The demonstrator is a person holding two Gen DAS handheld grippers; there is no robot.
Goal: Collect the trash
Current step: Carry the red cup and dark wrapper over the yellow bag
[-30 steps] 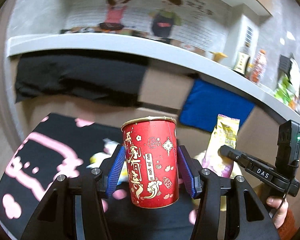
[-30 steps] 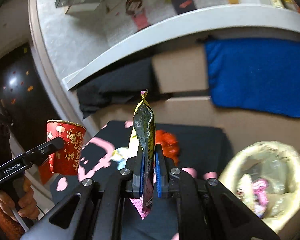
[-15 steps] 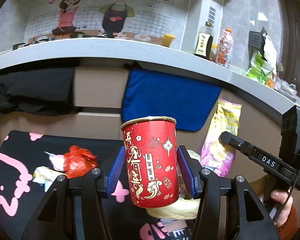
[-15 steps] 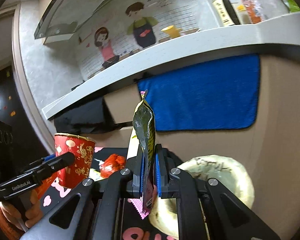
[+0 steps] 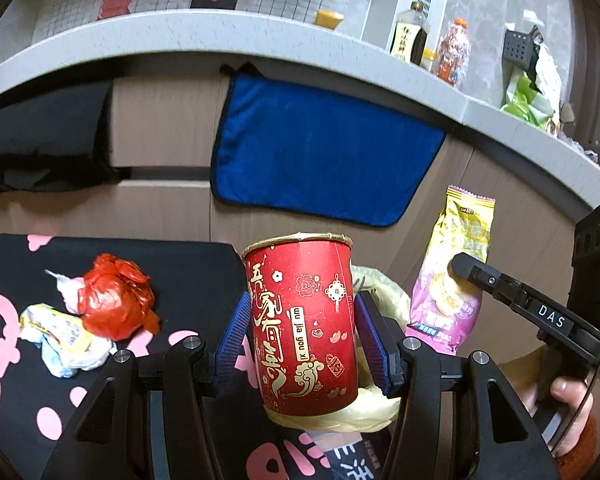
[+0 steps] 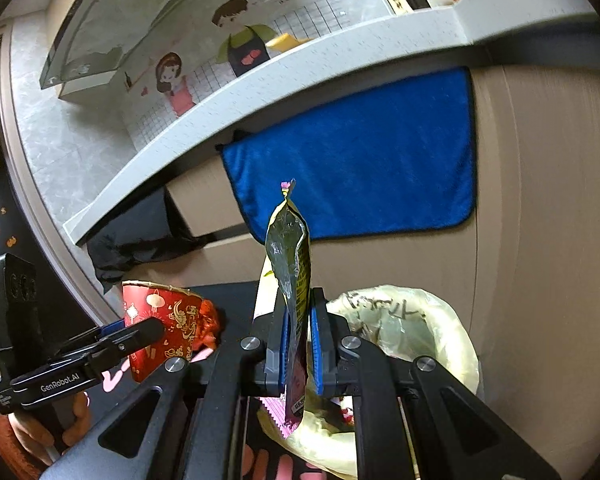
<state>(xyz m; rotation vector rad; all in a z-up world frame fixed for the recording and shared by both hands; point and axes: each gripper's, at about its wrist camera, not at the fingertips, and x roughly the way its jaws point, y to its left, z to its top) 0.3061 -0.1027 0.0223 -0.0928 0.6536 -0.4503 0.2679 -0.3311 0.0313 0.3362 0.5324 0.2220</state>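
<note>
Both my tools carry trash at the lined bin.

My left tool (image 5: 304, 344) is clamped on an upright red paper cup with gold print (image 5: 302, 320); my right tool (image 6: 300, 344) is pressed together on a yellow-and-purple foil snack wrapper (image 6: 292, 264), held upright. The bin with a pale yellow plastic liner (image 6: 452, 320) sits just beyond both. A crumpled red plastic bag (image 5: 114, 300) and a crumpled white wrapper (image 5: 66, 340) lie touching on the black mat with pink shapes (image 5: 188, 264).
</note>
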